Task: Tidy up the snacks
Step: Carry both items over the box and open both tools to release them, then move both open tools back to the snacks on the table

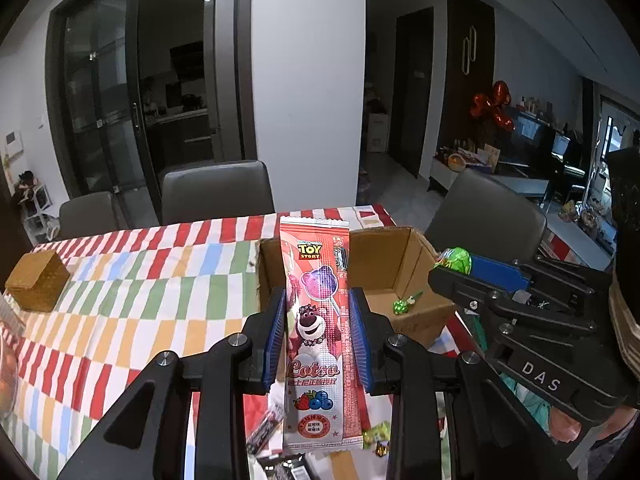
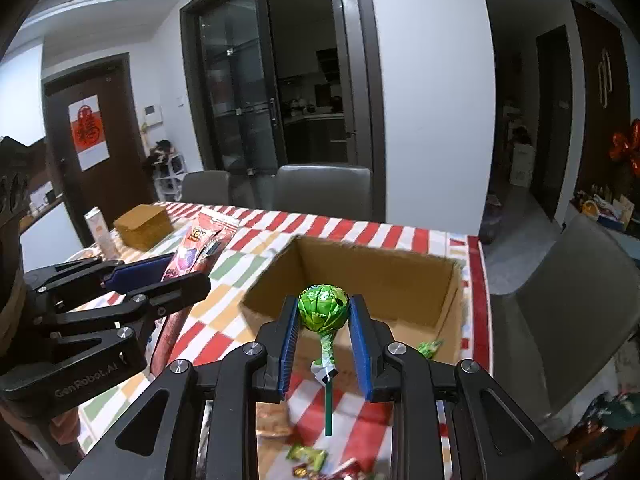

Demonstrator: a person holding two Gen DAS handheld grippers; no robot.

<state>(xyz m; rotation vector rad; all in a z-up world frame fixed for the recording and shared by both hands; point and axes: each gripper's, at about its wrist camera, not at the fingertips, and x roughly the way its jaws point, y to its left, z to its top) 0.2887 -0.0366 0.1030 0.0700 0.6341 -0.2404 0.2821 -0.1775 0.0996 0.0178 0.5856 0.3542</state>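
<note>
Loose sweets (image 2: 306,456) on the bench (image 1: 132,304) were blurred and cut off. Left gripper (image 1: 318,320) jaws pinched the Lotso packet (image 1: 316,332); right gripper (image 2: 324,328) jaws pinched the green lollipop (image 2: 323,307) before the cardboard box (image 2: 400,272).

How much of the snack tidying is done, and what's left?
Barely started. The cardboard box holds just one small green sweet. In hand: the left tool grips the pink Lotso packet, and the right tool grips the green lollipop, both near the box. Left: loose sweets on the striped tablecloth.
</note>
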